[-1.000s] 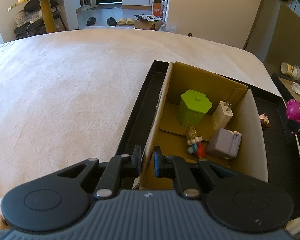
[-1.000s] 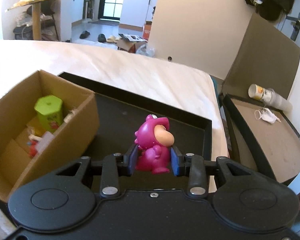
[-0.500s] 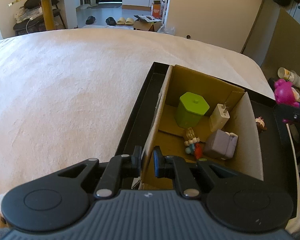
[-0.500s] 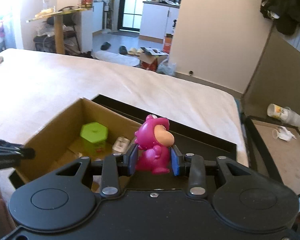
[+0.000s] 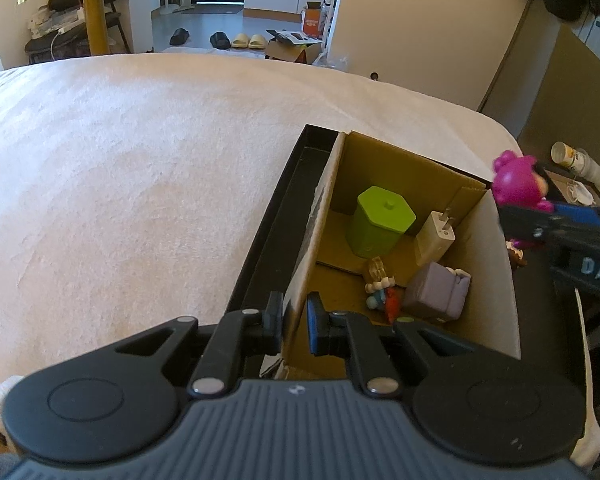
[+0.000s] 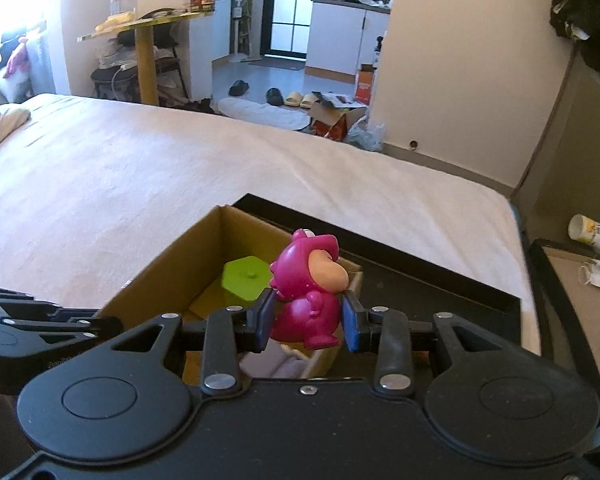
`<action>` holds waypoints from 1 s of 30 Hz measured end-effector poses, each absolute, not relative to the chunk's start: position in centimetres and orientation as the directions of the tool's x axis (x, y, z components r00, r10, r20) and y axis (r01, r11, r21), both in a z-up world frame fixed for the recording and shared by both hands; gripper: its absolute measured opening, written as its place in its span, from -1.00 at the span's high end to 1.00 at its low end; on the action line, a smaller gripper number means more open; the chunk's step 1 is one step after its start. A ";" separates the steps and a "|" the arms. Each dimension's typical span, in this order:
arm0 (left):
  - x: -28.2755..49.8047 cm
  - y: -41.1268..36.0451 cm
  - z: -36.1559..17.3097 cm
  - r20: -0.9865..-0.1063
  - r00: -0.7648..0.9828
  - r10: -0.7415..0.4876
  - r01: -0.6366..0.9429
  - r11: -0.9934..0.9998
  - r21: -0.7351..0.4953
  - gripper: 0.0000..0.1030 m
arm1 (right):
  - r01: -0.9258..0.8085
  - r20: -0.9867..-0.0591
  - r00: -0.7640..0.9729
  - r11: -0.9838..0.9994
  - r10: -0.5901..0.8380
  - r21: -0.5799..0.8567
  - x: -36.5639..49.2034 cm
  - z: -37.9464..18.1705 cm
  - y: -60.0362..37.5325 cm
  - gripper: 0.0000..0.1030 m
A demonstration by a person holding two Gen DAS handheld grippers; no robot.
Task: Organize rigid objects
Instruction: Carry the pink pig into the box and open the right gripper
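From the left wrist camera we see the left gripper (image 5: pixel 295 328) with its jaws pinching the near-left wall of the cardboard box (image 5: pixel 384 168), one finger outside and one inside. The box sits in a black tray (image 5: pixel 276 216) on the bed (image 5: pixel 140 168), which is covered in a pale blanket. Inside the box, a green hexagonal container (image 5: pixel 382 220) stands upright toward the far side, a white plug adapter (image 5: pixel 434 238) leans just right of it, a lilac block-shaped item (image 5: pixel 438 292) lies nearer, and a small figure in red, white and blue (image 5: pixel 382 298) lies beside that (too small to make out more). At the right edge, the right gripper (image 5: pixel 540 216) comes into view carrying the pink toy figure (image 5: pixel 518 186), which is up above the box's right rim. A small dark figurine (image 5: pixel 516 254) shows on the tray just past the box's right wall, partly hidden.

Over to the right wrist camera: the right gripper (image 6: pixel 307 318) has its jaws clamped on the pink toy figure (image 6: pixel 306 292), blue pads pressing its sides, the toy upright and off any surface. Below and behind it we see the cardboard box (image 6: pixel 172 264), open-topped, with the green hexagonal container (image 6: pixel 246 278) visible inside and the lilac block-shaped item (image 6: pixel 276 362) just under the toy. The left gripper (image 6: pixel 96 322) reaches in from the left to the box's near corner. The black tray (image 6: pixel 420 276) runs off to the right.
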State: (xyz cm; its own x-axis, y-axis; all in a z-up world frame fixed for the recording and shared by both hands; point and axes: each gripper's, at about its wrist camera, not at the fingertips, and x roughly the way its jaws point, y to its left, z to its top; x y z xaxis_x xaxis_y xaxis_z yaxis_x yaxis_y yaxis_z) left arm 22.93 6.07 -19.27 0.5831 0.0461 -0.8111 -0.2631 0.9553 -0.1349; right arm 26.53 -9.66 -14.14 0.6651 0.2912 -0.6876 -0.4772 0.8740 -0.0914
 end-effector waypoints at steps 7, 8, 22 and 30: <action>22.9 6.2 -19.3 -0.810 0.585 0.036 -0.266 0.952 -0.150 0.79 | -0.496 -0.712 0.623 0.867 0.322 -0.042 26.6 -15.2 -7.5 0.32; 22.9 6.3 -19.3 -0.810 0.585 0.033 -0.267 0.952 -0.153 0.79 | -0.497 -0.717 0.617 0.867 0.324 -0.036 26.7 -15.4 -7.2 0.32; 22.8 7.1 -19.3 -0.809 0.588 0.003 -0.277 0.940 -0.198 0.78 | -0.509 -0.764 0.520 0.857 0.383 0.083 27.1 -17.6 -5.0 0.32; 22.9 7.2 -19.4 -0.810 0.587 -0.003 -0.281 0.937 -0.206 0.78 | -0.454 -0.760 0.460 0.858 0.459 0.243 28.8 -18.2 -5.6 0.29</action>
State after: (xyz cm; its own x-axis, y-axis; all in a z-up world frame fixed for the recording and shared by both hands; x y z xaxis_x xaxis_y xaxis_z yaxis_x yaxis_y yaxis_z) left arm 22.91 7.18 -19.37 0.5868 -0.0026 -0.8097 -0.2807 0.9373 -0.2065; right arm 28.85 -5.57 -18.17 0.4601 0.4586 -0.7602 -0.4536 0.8575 0.2428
